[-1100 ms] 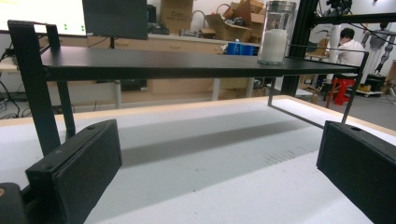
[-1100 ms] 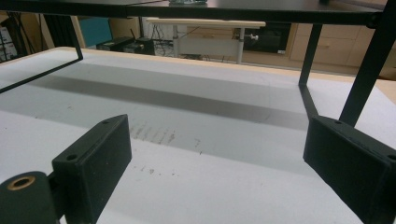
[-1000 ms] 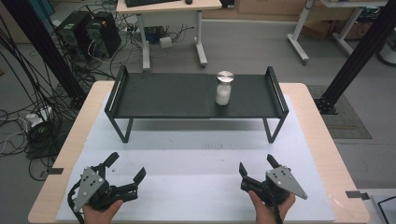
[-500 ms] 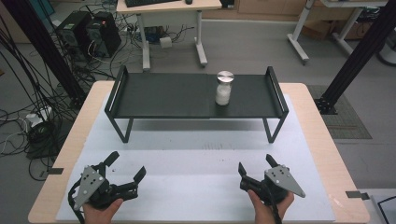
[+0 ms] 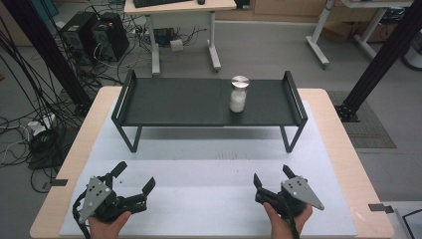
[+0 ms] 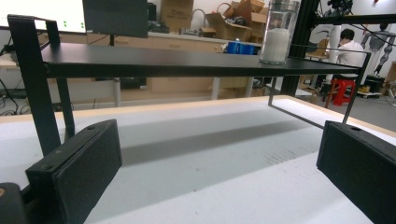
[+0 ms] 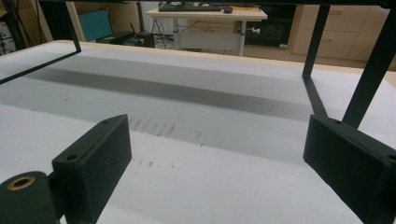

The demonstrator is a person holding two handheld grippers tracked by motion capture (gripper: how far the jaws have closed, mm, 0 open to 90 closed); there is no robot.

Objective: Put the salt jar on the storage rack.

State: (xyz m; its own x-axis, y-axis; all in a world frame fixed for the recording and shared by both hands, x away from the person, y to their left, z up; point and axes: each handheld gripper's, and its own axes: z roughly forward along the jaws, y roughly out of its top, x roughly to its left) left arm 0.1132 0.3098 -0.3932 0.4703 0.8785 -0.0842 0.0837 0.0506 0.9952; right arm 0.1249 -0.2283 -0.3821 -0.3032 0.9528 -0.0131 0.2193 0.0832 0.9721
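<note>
A clear glass jar [image 5: 239, 94] with a silver lid and white contents stands upright on the right half of a black raised shelf [image 5: 179, 102]. The left gripper view shows the same jar [image 6: 278, 31] at the upper right, on top of the shelf [image 6: 140, 60]. My left gripper [image 5: 133, 178] rests low over the white mat near the front left, jaws wide open and empty. My right gripper [image 5: 272, 177] sits near the front right, also open and empty. Both are well short of the shelf.
The white mat [image 5: 209, 169] covers a light wooden table [image 5: 334, 129]. The shelf stands on thin black legs [image 7: 322, 105] with open space beneath it. Upright end rails [image 5: 294, 94] close the shelf's short sides. Desks, computers and cables lie on the floor beyond.
</note>
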